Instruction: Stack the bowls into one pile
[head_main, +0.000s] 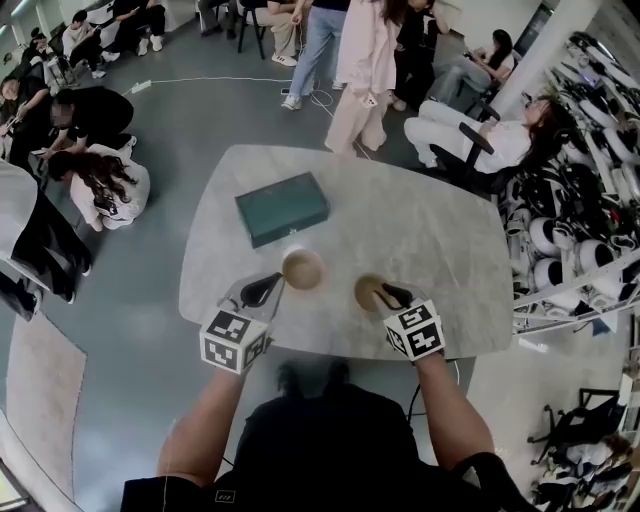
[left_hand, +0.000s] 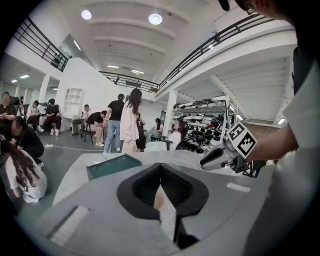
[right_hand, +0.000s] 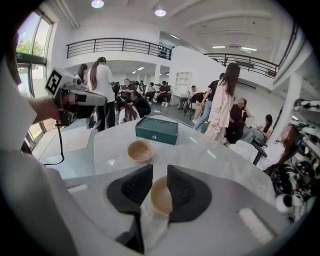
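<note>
My right gripper (right_hand: 160, 169) has its two dark jaws clamped on the rim of a small tan bowl, the held bowl (right_hand: 160, 197), which sits tipped between them. I cannot tell whether it is clear of the table. My left gripper (left_hand: 160, 186) has its jaws pressed together with nothing between them, and it hangs near the other bowl, on that bowl's left in the head view. That free bowl (right_hand: 140, 150) sits upright, mouth up, on the pale marbled table (right_hand: 210, 155), near the held bowl but apart from it. Beyond it lies a closed green box (right_hand: 157, 130). I judge the bowls to be light, rigid and smooth, perhaps wood or glazed ceramic, so a pinch on the rim could slip or let the bowl swing. A firm hold across the wall just below the rim should serve, and nesting one bowl in the other calls for a gentle, level descent in case they chip. The count is two bowls, one green box, one table and two grippers. Several people (head_main: 365, 60) stand and sit around the room beyond the table.
</note>
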